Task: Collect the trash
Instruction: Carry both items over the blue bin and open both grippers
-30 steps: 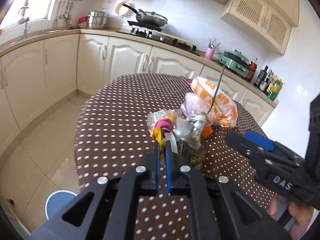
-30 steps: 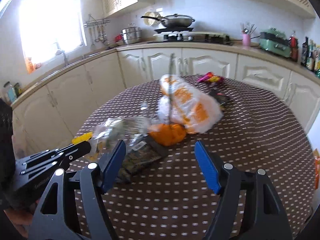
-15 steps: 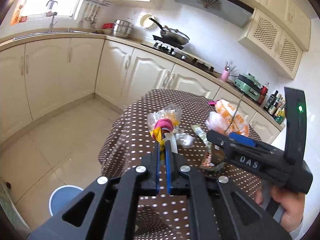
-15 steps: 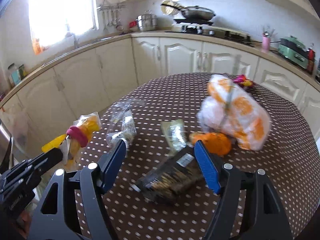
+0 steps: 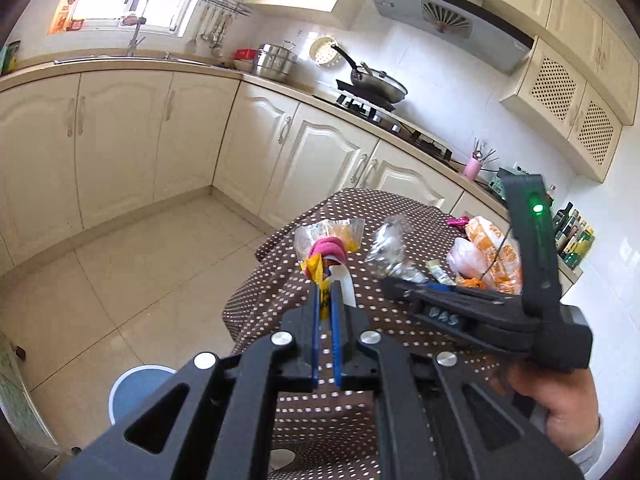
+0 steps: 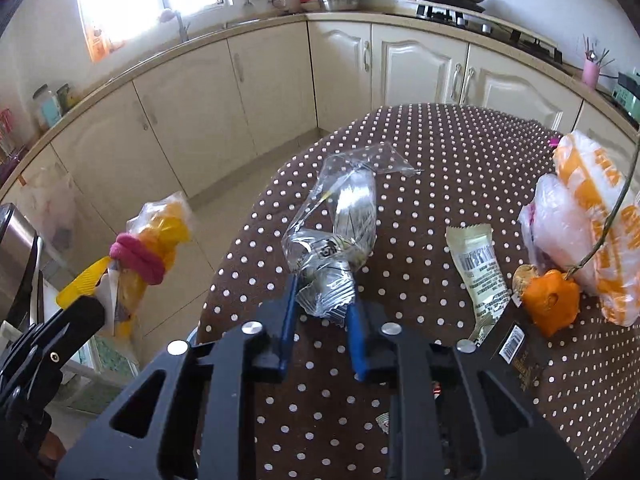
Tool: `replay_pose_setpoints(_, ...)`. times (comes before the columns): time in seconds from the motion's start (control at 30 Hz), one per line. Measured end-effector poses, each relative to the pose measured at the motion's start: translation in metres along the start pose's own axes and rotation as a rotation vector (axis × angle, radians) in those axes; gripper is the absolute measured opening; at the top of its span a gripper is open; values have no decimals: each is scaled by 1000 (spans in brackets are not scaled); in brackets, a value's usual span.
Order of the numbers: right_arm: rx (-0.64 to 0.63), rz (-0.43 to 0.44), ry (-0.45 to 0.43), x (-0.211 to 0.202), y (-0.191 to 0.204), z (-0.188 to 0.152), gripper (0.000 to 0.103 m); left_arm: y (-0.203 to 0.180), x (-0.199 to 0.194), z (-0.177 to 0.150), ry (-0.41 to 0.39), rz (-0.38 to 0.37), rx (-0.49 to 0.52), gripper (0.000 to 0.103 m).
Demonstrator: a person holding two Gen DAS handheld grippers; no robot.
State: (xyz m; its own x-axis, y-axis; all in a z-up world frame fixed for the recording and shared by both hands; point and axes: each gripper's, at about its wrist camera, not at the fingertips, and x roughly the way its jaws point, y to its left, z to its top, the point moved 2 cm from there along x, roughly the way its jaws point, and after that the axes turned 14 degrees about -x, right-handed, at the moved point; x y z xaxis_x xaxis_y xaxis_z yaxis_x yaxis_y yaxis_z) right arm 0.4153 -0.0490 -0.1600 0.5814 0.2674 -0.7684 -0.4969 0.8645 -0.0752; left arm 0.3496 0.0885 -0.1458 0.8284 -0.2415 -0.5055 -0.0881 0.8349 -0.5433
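Note:
My left gripper [image 5: 326, 292] is shut on a yellow wrapper bundle [image 5: 328, 242] tied with a pink band, held in the air past the table's left edge. The right wrist view shows the same bundle [image 6: 152, 248] at the left. My right gripper [image 6: 322, 312] points down at the polka-dot table [image 6: 460, 168]. Its jaws are closing, and the blue pads [image 6: 290, 308] touch both sides of the lower end of a crumpled clear plastic wrapper [image 6: 340, 224]. In the left wrist view the right gripper [image 5: 400, 282] reaches under that clear plastic wrapper [image 5: 390, 246].
Right of the gripper on the table lie a cream sachet [image 6: 478, 268], a dark packet [image 6: 516, 344], an orange peel [image 6: 550, 306] and an orange-and-white plastic bag [image 6: 592, 232]. A round blue-rimmed bin [image 5: 140, 384] stands on the tiled floor beside the table. Cabinets line the walls.
The left gripper has carried the yellow bundle leftward off the table's edge. The right gripper has swung left from the dark packet to the clear wrapper, and its jaws have narrowed around it.

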Motion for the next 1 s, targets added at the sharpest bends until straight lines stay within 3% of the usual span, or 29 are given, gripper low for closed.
replay_pose_setpoints(0.23,-40,2,-54,-16,31,2,18,33,-12,5,-20,36,-32,5)
replay_pose_setpoints(0.43,-107,103,-72,-16,92,1,18,82,-28,4,-20,113,-84,5)
replay_pose_setpoints(0.77,-188,260,32,50,182,-16,18,180,-37,-17,38,283,-182,5)
replay_pose_setpoints(1.0,-222,247,106,96,206,-30,18,221,-6,-30,120,354,-220,5)
